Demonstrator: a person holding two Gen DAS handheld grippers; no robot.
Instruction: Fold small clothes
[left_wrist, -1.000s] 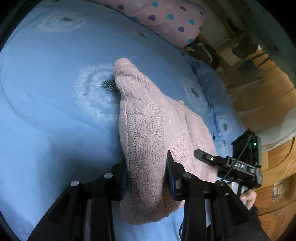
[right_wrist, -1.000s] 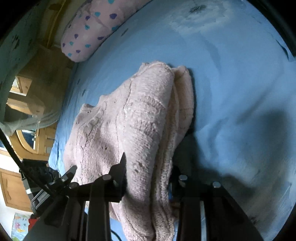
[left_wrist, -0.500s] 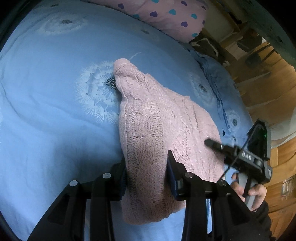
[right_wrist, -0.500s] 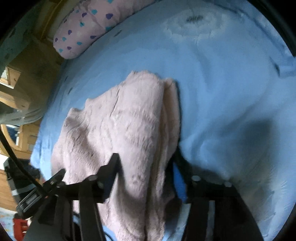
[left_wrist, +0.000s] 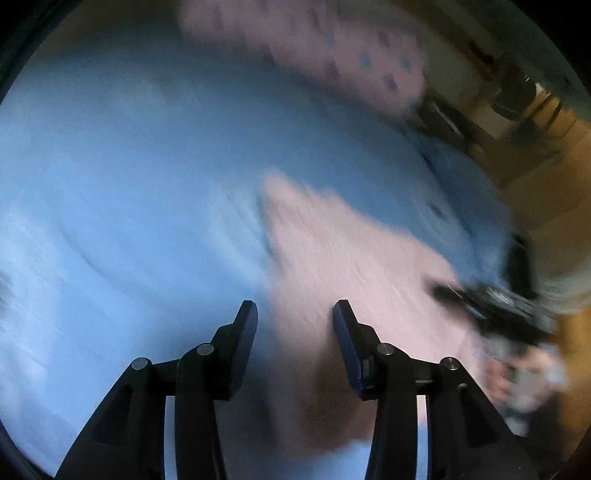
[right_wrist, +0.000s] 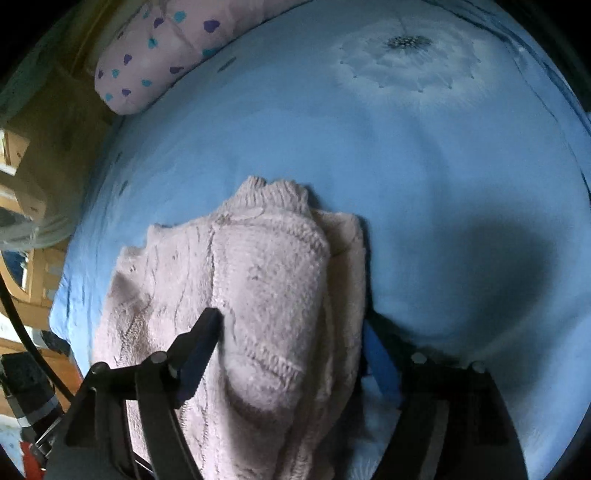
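Two grippers: both are letting go of one pink sweater lying folded on the blue bed, near its edge on the wooden-furniture side.
Sweater: a thick roll on top with flatter layers under it; it looks soft and likely to spring open.
Right gripper: jaws have just been opening and stand wide, straddling the roll, pads apparently clear of it.
Left gripper: jaws have just been opening; apart, no cloth between the tips.
Doing it well: lift straight away without snagging the knit.
Hard to make out: the left view is smeared with blur; the sweater's near end is cut off.
Pillow: at the far edge.
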